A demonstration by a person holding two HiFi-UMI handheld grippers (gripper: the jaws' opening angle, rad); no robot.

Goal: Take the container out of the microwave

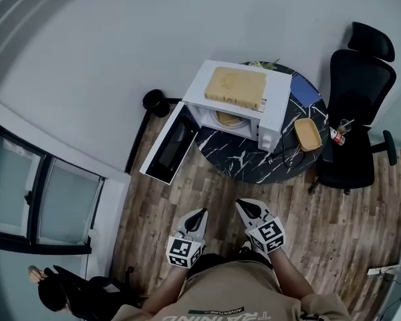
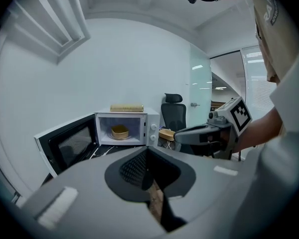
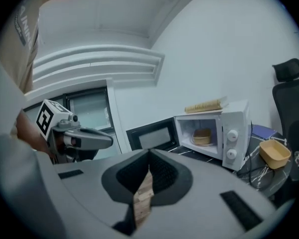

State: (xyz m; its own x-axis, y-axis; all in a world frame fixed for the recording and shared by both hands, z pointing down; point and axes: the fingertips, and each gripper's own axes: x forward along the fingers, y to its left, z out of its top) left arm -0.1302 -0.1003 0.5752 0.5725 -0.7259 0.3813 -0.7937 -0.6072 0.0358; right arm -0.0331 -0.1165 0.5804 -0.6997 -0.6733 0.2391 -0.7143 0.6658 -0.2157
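A white microwave (image 1: 254, 109) stands on a round black marble table (image 1: 244, 162), its door (image 1: 170, 142) swung wide open to the left. A tan container (image 1: 229, 119) sits inside on the turntable; it also shows in the left gripper view (image 2: 119, 132) and the right gripper view (image 3: 202, 137). My left gripper (image 1: 200, 214) and right gripper (image 1: 244, 206) are held close to my body over the wooden floor, well short of the table. Both are shut with nothing in them. Each gripper sees the other: the right gripper (image 2: 199, 132), the left gripper (image 3: 82, 139).
A wooden board (image 1: 236, 87) lies on top of the microwave. A second tan container (image 1: 307, 134) sits on the table's right side. A black office chair (image 1: 357, 105) stands at the right. A small black object (image 1: 157, 102) sits on the floor by the wall. A person (image 1: 60, 289) is at the lower left.
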